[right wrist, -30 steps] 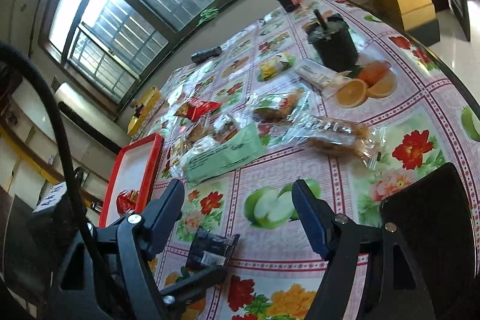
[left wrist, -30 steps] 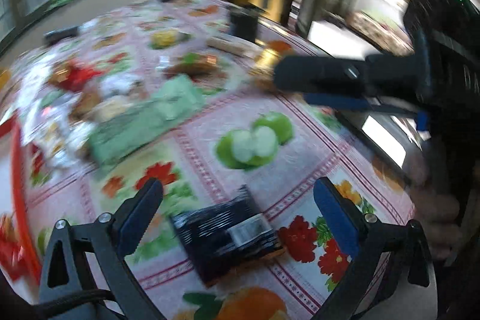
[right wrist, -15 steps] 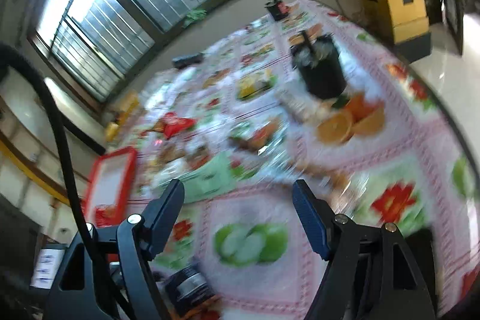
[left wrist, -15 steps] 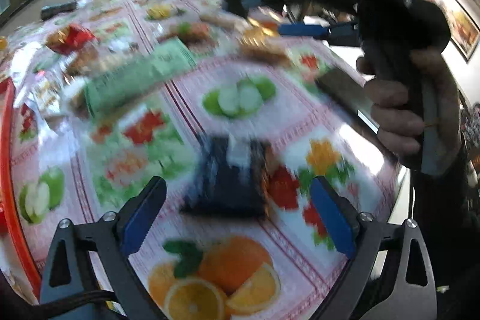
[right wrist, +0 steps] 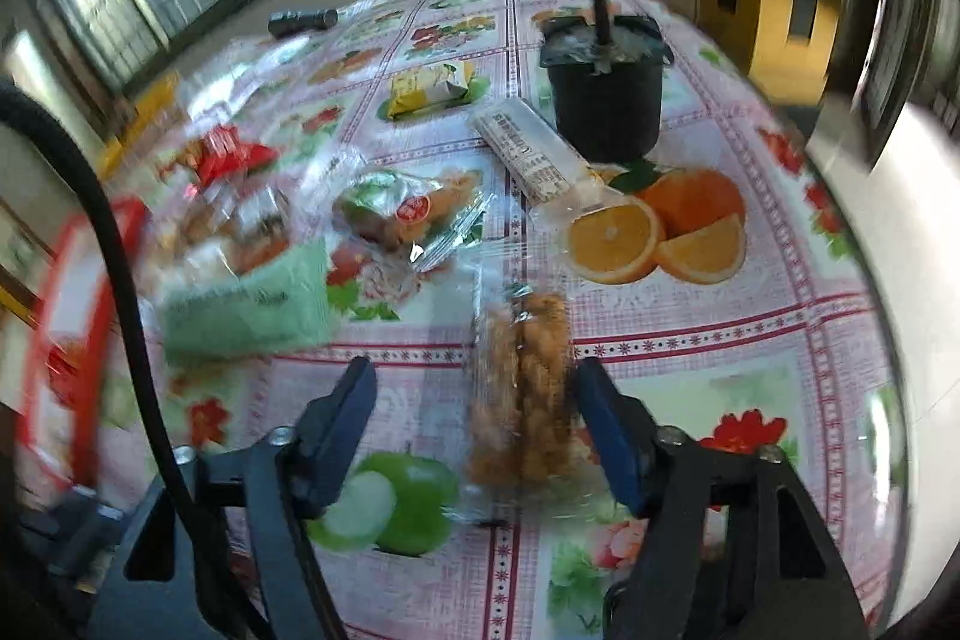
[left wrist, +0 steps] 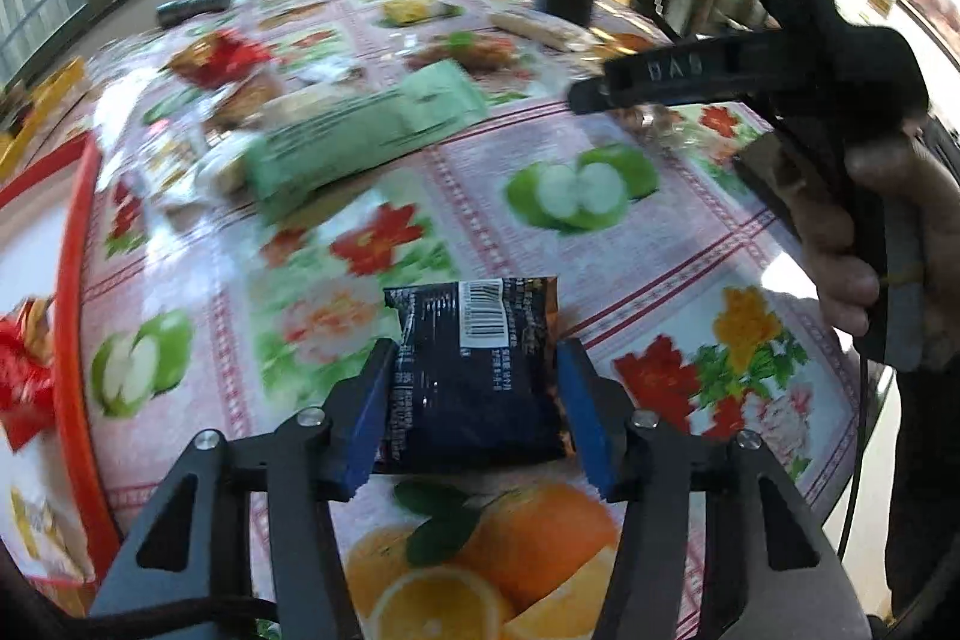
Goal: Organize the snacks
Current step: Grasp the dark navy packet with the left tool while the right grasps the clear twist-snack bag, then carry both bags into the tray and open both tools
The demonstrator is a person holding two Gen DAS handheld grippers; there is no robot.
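On the fruit-print tablecloth (left wrist: 690,244):
Left gripper (left wrist: 474,412): blue pads pinch the dark foil snack packet (left wrist: 474,376) by its sides, ready for lifting.
Right gripper (right wrist: 474,424): spread, straddling the clear bag of brown snacks (right wrist: 522,388).
Destination: probably the red-rimmed tray (left wrist: 69,340), at left.

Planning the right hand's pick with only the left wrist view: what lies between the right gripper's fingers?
Observer: A clear bag of brown fried snacks lies between the fingers of the right gripper, closer to its right finger. The jaws are wide open.
Operator: And the black cup behind it, is anything in it?
Observer: A dark straw stands up through the top of the black cup.
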